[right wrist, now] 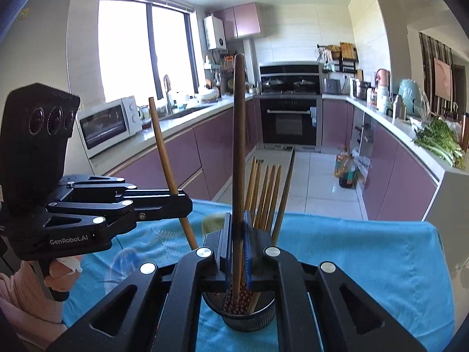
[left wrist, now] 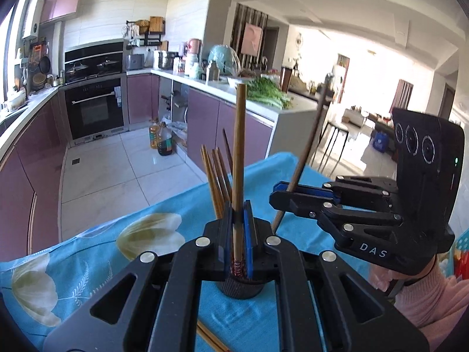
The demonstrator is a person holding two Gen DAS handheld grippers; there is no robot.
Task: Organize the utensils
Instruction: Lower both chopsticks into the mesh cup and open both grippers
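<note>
our left claw (left wrist: pixel 238 220) is clamped on one light chopstick (left wrist: pixel 239 158), its tip just above the black cup (left wrist: pixel 240 289); our right claw (right wrist: pixel 238 228) pinches one dark chopstick (right wrist: pixel 239 146), its tip down at the cup's (right wrist: pixel 249 318) mouth. the blue cloth (left wrist: pixel 164 220) ends just beyond, open floor past it. only the right view shows about seven chopsticks (right wrist: pixel 265 196) standing inside; only the left shows loose ones (left wrist: pixel 211 338) on the cloth.

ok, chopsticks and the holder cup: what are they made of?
Chopsticks: look like wood or bamboo, matte tan to brown with a patterned end; could be coated. Holder cup: dark, finely perforated wall, probably metal mesh, though plastic can't be ruled out.
</note>
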